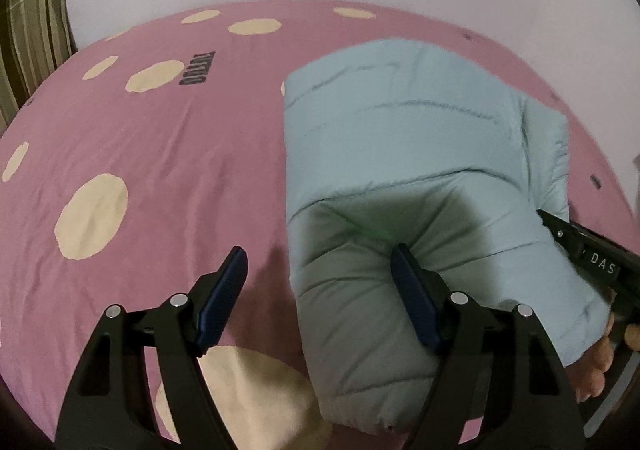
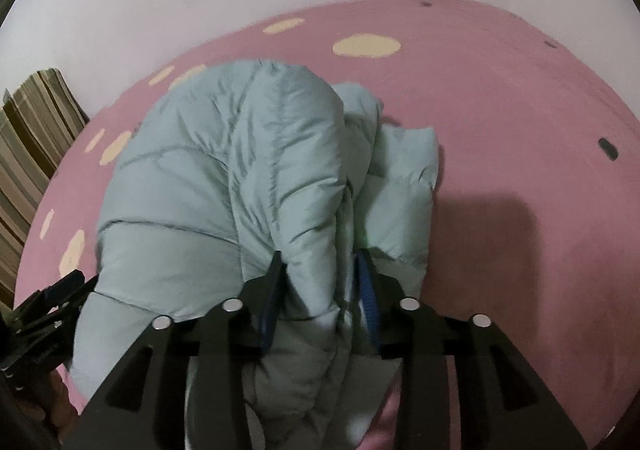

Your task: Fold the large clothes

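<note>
A pale blue puffer jacket [image 1: 400,153] lies folded on a pink bed sheet [image 1: 160,153] with cream dots. My left gripper [image 1: 320,250] stands open at the jacket's near left corner. Its right finger [image 1: 412,298] rests against the padding and its left finger [image 1: 224,298] hangs over the bare sheet. In the right wrist view the jacket [image 2: 224,177] bunches up, and my right gripper [image 2: 319,256] has a thick fold of it pinched between its blue pads. The right gripper [image 1: 592,254] also shows at the jacket's right edge, and the left gripper [image 2: 52,302] at the lower left.
A pale wall runs behind the bed. A striped curtain [image 1: 36,41] hangs at the far left, and the same curtain [image 2: 32,153] shows in the right wrist view. A person's hand [image 1: 596,370] holds the right gripper. Bare sheet [image 2: 520,209] stretches to the jacket's right.
</note>
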Available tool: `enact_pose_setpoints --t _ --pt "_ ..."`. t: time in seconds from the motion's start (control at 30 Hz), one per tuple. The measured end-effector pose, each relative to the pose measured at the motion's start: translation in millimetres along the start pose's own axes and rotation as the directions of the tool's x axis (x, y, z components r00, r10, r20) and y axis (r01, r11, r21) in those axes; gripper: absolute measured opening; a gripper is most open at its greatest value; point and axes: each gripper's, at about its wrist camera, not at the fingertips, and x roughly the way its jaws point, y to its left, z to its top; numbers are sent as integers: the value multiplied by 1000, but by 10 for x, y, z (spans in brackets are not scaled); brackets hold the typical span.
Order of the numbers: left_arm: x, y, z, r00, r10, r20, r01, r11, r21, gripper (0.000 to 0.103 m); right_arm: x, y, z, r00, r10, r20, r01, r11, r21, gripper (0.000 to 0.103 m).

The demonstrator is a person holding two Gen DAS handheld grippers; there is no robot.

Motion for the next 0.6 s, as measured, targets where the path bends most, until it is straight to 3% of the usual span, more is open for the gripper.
enact_pose_setpoints --t 0.17,0.33,0.47,0.53,0.6 --pt "215 14 -31 999 -17 -27 17 1000 -7 75 182 -76 -33 1000 21 -12 -21 999 29 44" --pt "-66 76 34 999 -48 -12 48 999 -14 66 -15 -86 26 1000 24 -3 -24 999 42 44" --pt "-421 235 230 994 -42 103 47 998 -49 66 -383 -28 146 994 -17 108 15 1000 16 44" --pt "-400 261 346 993 -35 116 40 998 -39 66 -520 51 263 986 -5 168 5 1000 1 40" --pt "-274 260 454 994 -34 102 38 999 -34 66 -504 140 361 984 16 177 -10 999 -30 35"
